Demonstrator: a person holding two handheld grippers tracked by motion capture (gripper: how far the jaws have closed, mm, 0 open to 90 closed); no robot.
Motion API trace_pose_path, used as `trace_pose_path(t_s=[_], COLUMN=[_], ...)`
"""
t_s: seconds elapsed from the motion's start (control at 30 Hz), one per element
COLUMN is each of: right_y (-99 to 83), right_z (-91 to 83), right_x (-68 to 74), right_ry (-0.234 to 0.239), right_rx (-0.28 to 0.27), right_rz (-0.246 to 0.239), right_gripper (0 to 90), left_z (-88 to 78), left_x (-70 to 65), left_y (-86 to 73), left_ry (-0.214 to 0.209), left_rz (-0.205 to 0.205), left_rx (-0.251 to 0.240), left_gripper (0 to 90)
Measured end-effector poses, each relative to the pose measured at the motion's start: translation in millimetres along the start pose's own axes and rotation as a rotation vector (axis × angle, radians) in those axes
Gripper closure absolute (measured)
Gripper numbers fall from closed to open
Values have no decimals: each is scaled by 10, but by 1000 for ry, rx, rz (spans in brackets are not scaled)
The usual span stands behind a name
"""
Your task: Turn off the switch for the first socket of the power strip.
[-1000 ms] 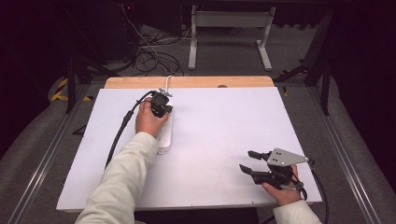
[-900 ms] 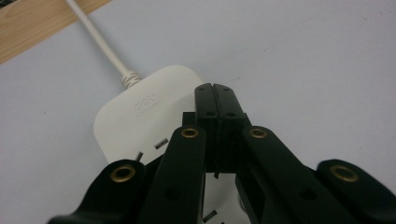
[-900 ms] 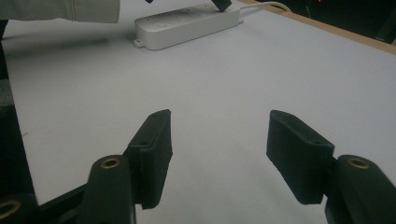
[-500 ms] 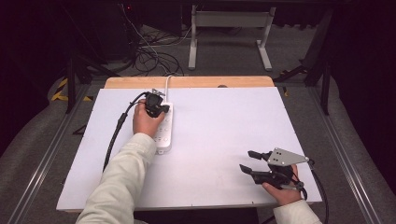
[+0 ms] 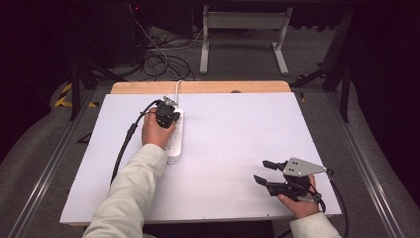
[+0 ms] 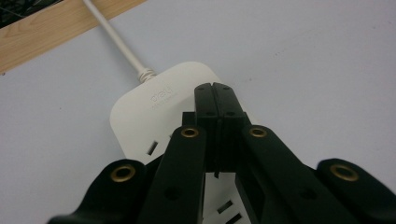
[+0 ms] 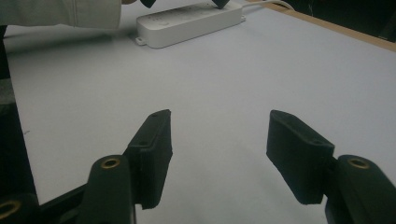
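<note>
A white power strip (image 5: 174, 144) lies lengthwise on the left half of the white tabletop (image 5: 237, 129), and its white cord (image 5: 177, 88) runs off the far edge. My left gripper (image 5: 168, 116) is over the strip's far end. In the left gripper view the jaws of my left gripper (image 6: 215, 88) are pressed together, tips just above the strip (image 6: 154, 107) near its cord (image 6: 116, 42). My right gripper (image 5: 265, 172) rests at the near right, open, with nothing between its fingers. In the right gripper view my right gripper (image 7: 217, 126) faces the strip (image 7: 187, 21) far ahead.
A black cable (image 5: 126, 144) trails from the left gripper along the table's left side. A wooden strip (image 5: 208, 87) borders the far edge. Beyond the table are floor cables (image 5: 163, 59) and a metal stand (image 5: 242, 34).
The left hand has shifted only slightly over the strip's far end. The right gripper has stayed where it was, still open.
</note>
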State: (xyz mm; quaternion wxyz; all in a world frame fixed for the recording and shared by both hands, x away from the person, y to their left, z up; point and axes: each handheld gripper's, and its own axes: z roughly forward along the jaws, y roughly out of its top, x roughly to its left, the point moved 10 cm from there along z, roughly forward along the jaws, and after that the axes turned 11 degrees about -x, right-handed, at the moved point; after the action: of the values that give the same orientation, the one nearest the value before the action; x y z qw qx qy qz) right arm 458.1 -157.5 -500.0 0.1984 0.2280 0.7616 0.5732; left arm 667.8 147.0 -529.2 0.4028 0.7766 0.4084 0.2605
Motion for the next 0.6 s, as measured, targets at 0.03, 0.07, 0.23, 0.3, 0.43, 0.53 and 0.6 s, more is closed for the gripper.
trace_pose_path(t_s=[0.03, 0.07, 0.23, 0.3, 0.43, 0.53, 0.6], right_y=[1, 0, -2, -3, 0, 8, 12], right_z=[1, 1, 3, 2, -7, -6, -5], right_x=[1, 2, 5, 2, -13, -24, -20], right_ry=[2, 2, 2, 0, -4, -7, -8], right_rx=[-1, -1, 1, 3, -3, -8, -9], right_rz=[1, 0, 1, -1, 5, 8, 7], right_gripper=[411, 411, 411, 411, 411, 411, 411], left_z=[1, 1, 20, 20, -53, -130, -179], left_x=[4, 7, -23, -20, 59, 90, 92], left_y=[1, 2, 7, 7, 32, 65, 119], left_ry=[-2, -4, 14, 0, -8, -20, -31], left_rz=[-10, -12, 26, -3, -62, -68, -68], left_rx=[-5, -4, 18, 12, 47, 34, 11], left_gripper=[900, 900, 900, 900, 900, 900, 900])
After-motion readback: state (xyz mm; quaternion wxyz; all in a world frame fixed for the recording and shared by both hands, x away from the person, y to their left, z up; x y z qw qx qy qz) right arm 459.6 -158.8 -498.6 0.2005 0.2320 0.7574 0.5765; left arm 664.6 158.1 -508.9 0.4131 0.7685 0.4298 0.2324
